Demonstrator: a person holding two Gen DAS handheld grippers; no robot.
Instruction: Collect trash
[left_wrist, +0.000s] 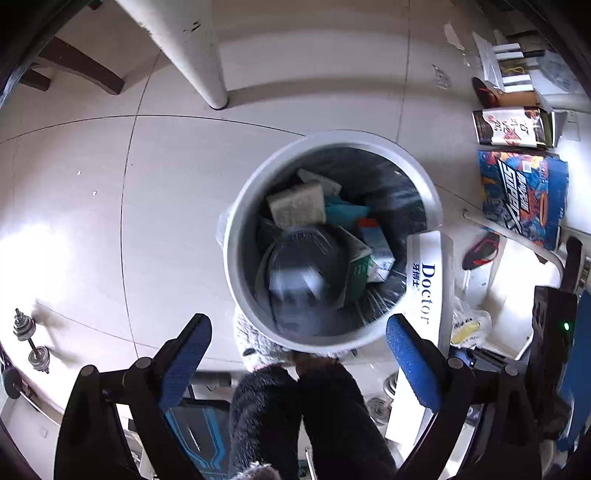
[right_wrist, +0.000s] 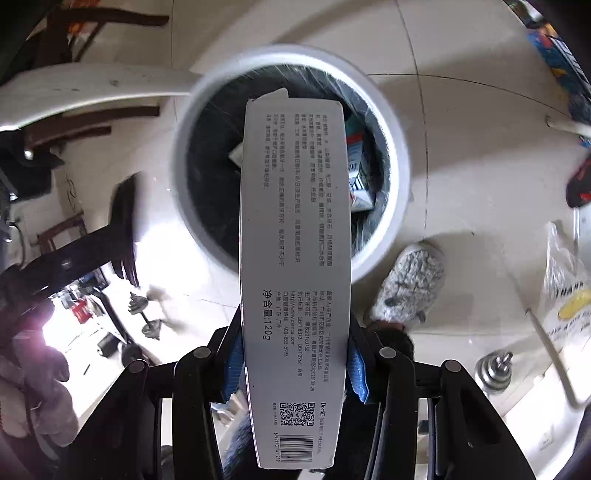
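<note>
White cardboard fills the middle of our right wrist view: a long toothpaste box (right_wrist: 295, 280), printed side up with a barcode at the bottom of the frame, is clamped between the blue pads (right_wrist: 356, 373) of our right gripper (right_wrist: 295, 369). Its far end, with one flap sticking up, reaches over the open mouth of the white trash bin (right_wrist: 400, 177) in the upper centre of that frame. Inside the bin we see a dark liner and some small cartons to the right of the box.

In the left wrist view our left gripper (left_wrist: 295, 354) stands wide apart with nothing between its blue pads (left_wrist: 184, 362), hovering above the near rim of the bin (left_wrist: 236, 229). The bin sits in the centre of that frame, holding a pale sponge-like block (left_wrist: 297, 206), a green and white carton (left_wrist: 360, 271) and a blurred dark plastic lid or dish (left_wrist: 306, 266). The box, marked "Doctor", shows at the lower right of the bin, just beside its rim (left_wrist: 428, 284). A grey slipper (right_wrist: 410, 284) rests on the tiled floor (left_wrist: 74, 206) close to the bin, and colourful packages (left_wrist: 524, 195) lie at the right edge.
</note>
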